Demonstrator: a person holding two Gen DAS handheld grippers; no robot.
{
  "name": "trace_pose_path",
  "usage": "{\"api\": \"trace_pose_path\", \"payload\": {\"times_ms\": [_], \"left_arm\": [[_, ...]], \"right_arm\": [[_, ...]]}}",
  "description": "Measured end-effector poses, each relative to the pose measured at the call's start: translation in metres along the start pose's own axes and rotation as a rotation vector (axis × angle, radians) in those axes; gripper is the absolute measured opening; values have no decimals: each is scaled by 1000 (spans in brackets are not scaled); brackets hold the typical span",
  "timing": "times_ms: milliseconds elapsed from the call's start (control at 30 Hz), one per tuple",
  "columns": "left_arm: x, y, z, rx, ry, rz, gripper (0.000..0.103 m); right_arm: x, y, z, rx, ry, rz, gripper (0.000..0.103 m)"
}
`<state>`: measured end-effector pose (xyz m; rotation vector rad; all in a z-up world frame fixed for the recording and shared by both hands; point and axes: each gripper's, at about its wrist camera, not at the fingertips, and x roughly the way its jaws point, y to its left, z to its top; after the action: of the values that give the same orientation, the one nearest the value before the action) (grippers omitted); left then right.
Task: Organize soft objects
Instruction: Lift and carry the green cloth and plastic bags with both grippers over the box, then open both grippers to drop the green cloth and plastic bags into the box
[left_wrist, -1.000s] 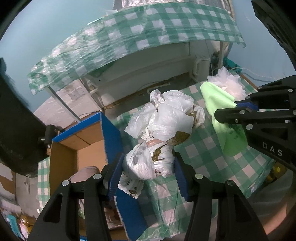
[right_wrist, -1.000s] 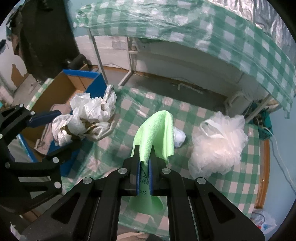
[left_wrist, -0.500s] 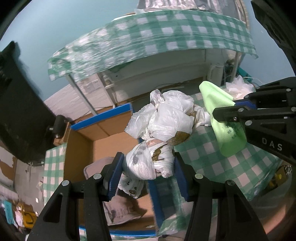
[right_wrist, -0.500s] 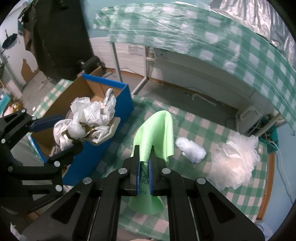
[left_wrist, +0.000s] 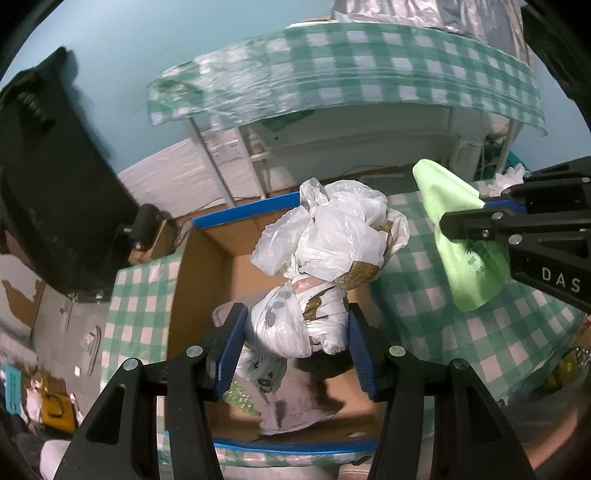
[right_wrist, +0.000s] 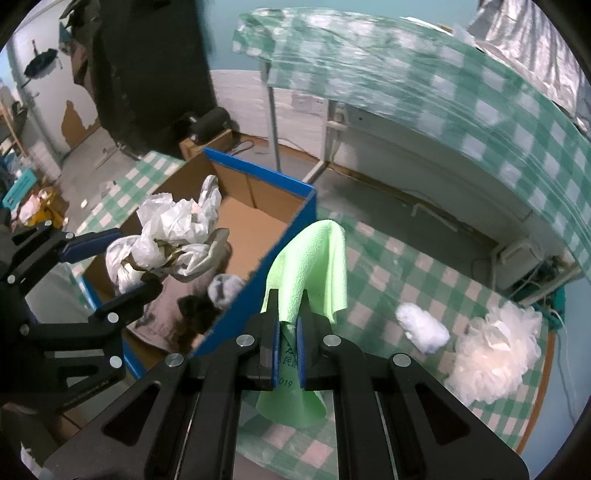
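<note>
My left gripper (left_wrist: 295, 325) is shut on a bundle of white plastic bags (left_wrist: 325, 258) and holds it above the open cardboard box with blue edges (left_wrist: 207, 266). The bundle also shows in the right wrist view (right_wrist: 166, 236), over the box (right_wrist: 258, 173). My right gripper (right_wrist: 287, 325) is shut on a light green cloth (right_wrist: 310, 266) and holds it above the checked table, just right of the box wall. The cloth shows in the left wrist view (left_wrist: 458, 236) too. Brownish cloth and a grey sock (right_wrist: 225, 288) lie inside the box.
A white mesh bath pouf (right_wrist: 495, 354) and a small white fluffy piece (right_wrist: 421, 326) lie on the green checked tablecloth (right_wrist: 424, 266) to the right. A higher table with a checked cover (right_wrist: 406, 74) stands behind. A black object (left_wrist: 48, 184) stands at the left.
Both grippers have moved left with their loads. The bag bundle went from above the table edge to above the box. The green cloth came close to the box's right wall.
</note>
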<state>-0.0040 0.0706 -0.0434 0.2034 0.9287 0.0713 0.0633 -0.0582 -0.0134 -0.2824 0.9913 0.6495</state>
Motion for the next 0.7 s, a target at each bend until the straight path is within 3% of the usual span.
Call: {"api": "trace_pose_path", "payload": {"times_ms": [700], "left_arm": [[23,63,-25,-134,89,87,54]], "right_arm": [[55,72,24,-89,74,105,6]]}}
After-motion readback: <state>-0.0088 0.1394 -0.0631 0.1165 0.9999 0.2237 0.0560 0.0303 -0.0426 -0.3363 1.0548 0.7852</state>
